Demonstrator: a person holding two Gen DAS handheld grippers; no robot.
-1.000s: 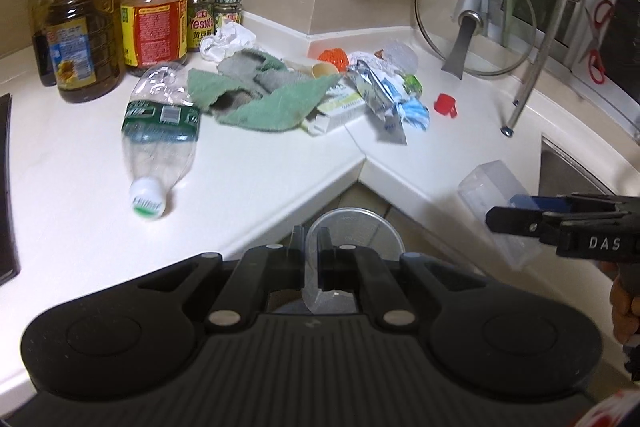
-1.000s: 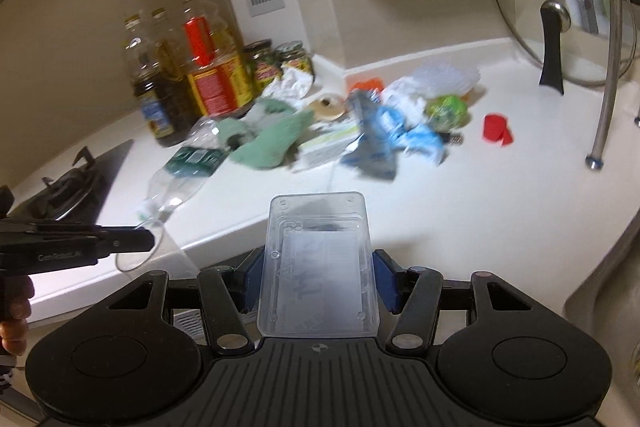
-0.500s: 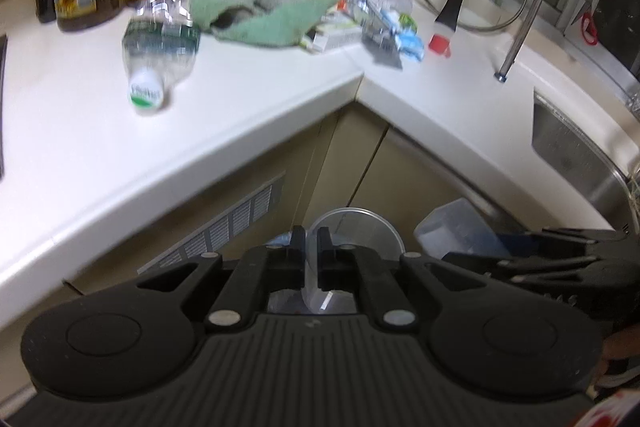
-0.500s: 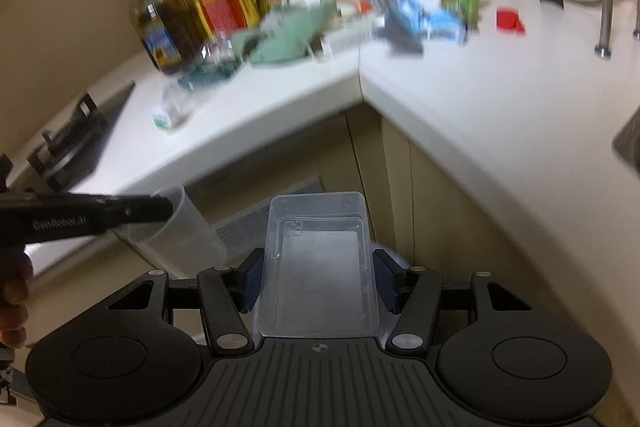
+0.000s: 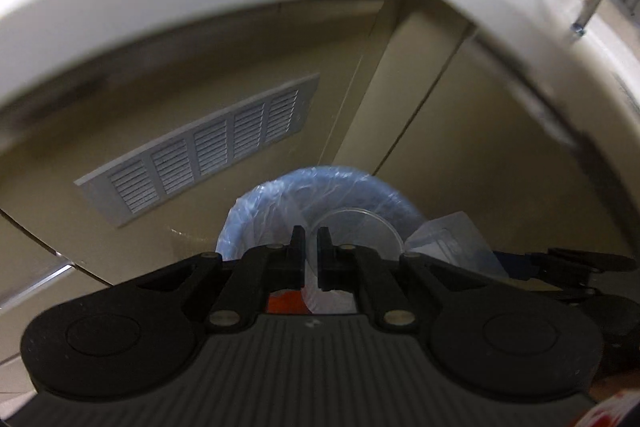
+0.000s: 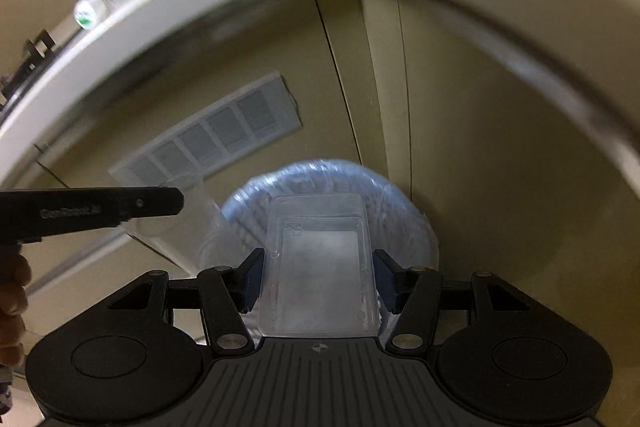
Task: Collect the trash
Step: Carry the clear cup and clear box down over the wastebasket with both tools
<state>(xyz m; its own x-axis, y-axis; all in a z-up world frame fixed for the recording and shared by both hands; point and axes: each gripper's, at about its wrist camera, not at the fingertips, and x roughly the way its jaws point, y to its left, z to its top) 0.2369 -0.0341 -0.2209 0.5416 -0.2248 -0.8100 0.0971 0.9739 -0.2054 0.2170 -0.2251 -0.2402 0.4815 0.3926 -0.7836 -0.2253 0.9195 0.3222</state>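
Claw pads of both grippers, left claw [image 5: 311, 251] pinching the clear cup [image 5: 356, 239] and right claw [image 6: 318, 281] gripping the clear tray [image 6: 320, 267], seem above the blue-lined bin [image 6: 256, 203], so centre both over the bin before releasing.

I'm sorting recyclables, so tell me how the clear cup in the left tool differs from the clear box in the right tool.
The clear cup is round with a circular rim; the clear box is flat-sided and rectangular. The left tool pinches the cup's thin wall with jaws nearly together, while the right tool spans the box's whole width, jaws wide apart. Both are transparent plastic, empty, and held above the blue-lined bin.
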